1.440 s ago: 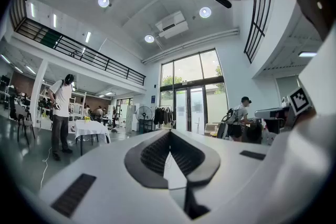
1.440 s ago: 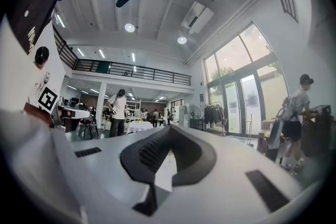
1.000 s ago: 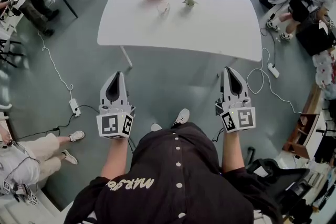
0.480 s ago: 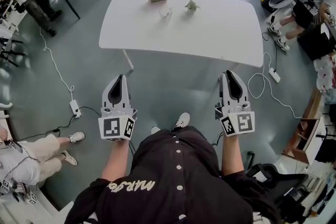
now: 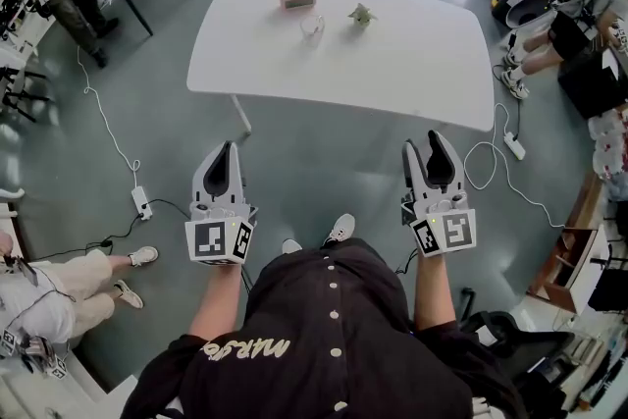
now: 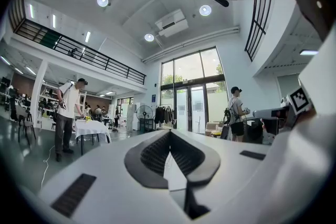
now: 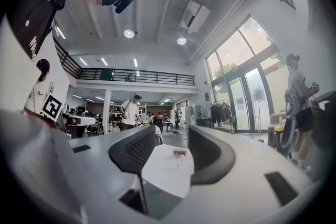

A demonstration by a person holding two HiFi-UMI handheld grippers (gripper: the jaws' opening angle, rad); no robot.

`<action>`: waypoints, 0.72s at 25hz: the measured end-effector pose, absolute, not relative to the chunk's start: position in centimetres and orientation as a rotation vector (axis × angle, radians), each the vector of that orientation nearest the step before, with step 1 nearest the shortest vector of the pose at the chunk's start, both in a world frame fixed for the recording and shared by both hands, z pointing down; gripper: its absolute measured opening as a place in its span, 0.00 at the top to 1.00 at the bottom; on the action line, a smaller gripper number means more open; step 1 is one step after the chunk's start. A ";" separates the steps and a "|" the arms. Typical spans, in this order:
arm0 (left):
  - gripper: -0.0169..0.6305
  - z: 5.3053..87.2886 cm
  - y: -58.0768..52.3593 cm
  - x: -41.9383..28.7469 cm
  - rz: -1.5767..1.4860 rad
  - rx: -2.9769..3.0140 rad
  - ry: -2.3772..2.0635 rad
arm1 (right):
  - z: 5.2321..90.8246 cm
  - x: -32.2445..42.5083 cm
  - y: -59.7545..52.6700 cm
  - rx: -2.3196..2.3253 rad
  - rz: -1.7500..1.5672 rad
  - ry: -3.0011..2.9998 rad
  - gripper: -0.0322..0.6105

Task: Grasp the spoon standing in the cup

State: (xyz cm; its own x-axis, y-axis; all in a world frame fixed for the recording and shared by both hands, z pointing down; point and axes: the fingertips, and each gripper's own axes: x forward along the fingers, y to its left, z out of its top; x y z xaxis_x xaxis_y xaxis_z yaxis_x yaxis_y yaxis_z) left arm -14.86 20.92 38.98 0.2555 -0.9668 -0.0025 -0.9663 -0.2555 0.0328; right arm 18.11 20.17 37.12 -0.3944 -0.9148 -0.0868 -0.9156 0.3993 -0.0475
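The hall is being lit brightly and evenly by round ceiling lamps [image 6: 103,1] toward twelve o'clock and by daylight being let in through tall windows [image 7: 247,55] at three o'clock in the right gripper view. The white desk [image 5: 412,64] is being rendered pale, without harsh shadows. Straight lines are being bent toward the edges, corners are being blacked out in both gripper views, and the nearest foreground is being left soft.

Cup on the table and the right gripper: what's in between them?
Head view: only grey floor, then bare white tabletop, between the cup and the right gripper, whose empty jaws are opening.
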 end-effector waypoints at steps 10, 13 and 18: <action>0.96 38.8 20.0 -12.9 -0.014 2.457 -1.923 | 37.2 19.3 18.6 -1.609 0.008 2.574 0.53; 0.96 38.5 19.7 -11.7 -0.013 2.451 -1.944 | 37.3 20.3 17.9 -1.581 0.010 2.585 0.53; 0.96 38.7 19.7 -9.9 -0.024 2.422 -1.980 | 37.8 21.6 16.8 -1.537 -0.001 2.609 0.53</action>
State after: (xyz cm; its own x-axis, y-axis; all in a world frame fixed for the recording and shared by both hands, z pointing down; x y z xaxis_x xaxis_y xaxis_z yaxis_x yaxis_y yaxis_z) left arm -9.95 19.74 38.66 0.1987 -0.9801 -0.0041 -0.9799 -0.1987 0.0196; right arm 21.61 16.77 37.77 -0.4798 -0.8720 -0.0973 -0.8719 0.4862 -0.0577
